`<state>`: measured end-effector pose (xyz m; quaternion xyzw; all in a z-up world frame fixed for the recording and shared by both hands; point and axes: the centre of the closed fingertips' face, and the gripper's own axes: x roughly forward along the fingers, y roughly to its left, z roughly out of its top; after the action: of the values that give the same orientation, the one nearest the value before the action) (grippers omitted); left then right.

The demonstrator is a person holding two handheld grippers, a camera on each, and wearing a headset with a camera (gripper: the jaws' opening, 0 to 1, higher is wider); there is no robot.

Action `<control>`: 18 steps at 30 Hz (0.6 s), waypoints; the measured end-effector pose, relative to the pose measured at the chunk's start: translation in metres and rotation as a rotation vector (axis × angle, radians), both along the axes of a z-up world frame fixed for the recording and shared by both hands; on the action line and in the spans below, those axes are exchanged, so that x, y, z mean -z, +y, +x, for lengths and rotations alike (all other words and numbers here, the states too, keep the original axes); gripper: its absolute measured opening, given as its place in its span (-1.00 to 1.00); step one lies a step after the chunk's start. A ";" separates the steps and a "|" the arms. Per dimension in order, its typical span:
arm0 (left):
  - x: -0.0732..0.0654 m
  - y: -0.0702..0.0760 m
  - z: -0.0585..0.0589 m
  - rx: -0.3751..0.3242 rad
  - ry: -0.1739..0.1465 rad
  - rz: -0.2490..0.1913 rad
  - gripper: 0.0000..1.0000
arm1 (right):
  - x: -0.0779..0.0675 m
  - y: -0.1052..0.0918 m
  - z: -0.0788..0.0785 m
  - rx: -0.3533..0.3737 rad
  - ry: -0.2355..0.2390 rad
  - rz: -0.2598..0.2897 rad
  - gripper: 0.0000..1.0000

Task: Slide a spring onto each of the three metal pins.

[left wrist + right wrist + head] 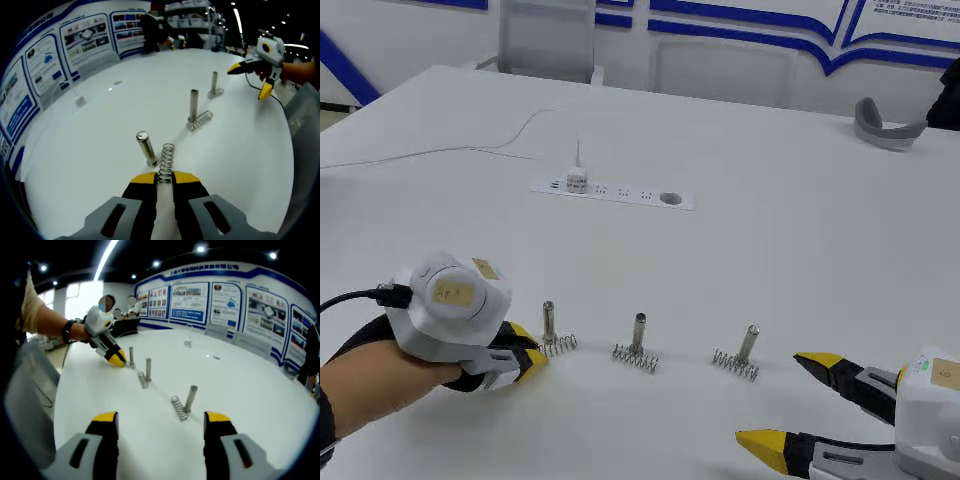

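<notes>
Springs lay flat beside all three upright steel pins, none threaded. Our left yellow-tipped gripper pinched the end of the leftmost small coil spring, so we needed to lift it, stand it upright and centre it over the leftmost pin; our right gripper hung with jaws wide apart.

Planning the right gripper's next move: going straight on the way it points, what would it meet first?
Probably the spring lying at the foot of the nearest pin, ahead of the open right gripper and roughly centred; that pin stands just behind it. Depth is uncertain.
</notes>
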<state>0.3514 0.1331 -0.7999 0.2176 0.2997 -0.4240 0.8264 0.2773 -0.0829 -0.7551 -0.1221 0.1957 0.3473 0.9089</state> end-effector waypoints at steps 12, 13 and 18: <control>-0.007 0.002 -0.012 -0.002 0.008 -0.028 -0.79 | -0.008 0.005 -0.002 -0.021 -0.013 0.002 0.39; -0.008 0.002 -0.015 0.000 0.006 -0.030 -0.79 | -0.010 0.006 -0.002 -0.023 -0.014 0.002 0.38; -0.012 0.000 -0.022 0.011 0.003 -0.043 -0.80 | -0.018 0.008 -0.002 -0.024 -0.022 0.009 0.29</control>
<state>0.3295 0.1332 -0.7875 0.2007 0.2904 -0.4350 0.8283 0.2756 -0.0751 -0.7368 -0.1240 0.1827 0.3579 0.9073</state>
